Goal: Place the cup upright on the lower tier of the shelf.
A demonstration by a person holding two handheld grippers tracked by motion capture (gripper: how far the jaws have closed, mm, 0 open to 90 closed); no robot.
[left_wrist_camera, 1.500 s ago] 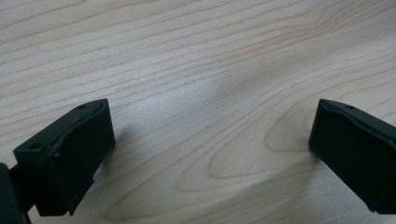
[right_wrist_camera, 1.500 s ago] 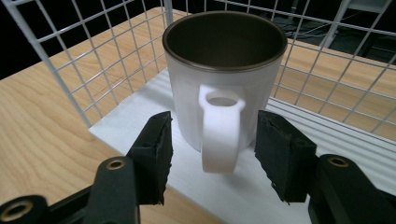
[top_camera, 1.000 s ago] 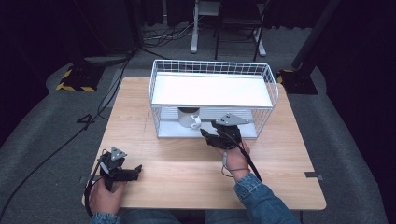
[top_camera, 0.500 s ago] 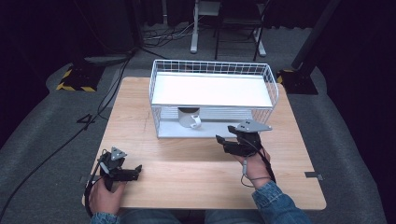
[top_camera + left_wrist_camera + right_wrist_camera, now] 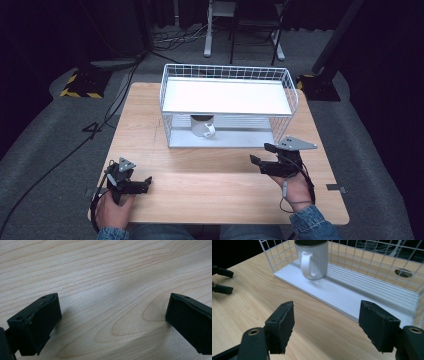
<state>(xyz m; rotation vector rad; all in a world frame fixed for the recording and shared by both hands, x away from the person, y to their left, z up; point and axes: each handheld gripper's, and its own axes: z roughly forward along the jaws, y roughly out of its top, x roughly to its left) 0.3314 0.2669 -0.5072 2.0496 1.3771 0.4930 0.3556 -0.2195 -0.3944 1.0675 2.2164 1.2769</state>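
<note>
from the high view, the white wire rack stands at the middle of the table, and i place everything by it. the white mug sits upright on the rack's lower shelf, under the solid upper shelf, toward the rack's left half, handle turned to the open front. my right tool hangs in front of the rack's right front corner, near it but not touching, jaws apart and holding nothing. my left tool is well clear of the rack, in front of its left corner, low over the wood.

in the left gripper view, the left tool's jaws are spread wide over bare table grain, with nothing between them.

in the right gripper view, the right tool gapes empty. beyond its jaws lies the rack's white ribbed lower shelf, and the mug stands at the far end of it with its handle facing me, close to the wire side wall.

the risk i see: if i reach back in for the mug, the upper shelf leaves little headroom, so a jaw could snag the wire or shelf edge and shove the whole rack. a careless nudge on the handle could spin or tip the mug against the mesh.
</note>
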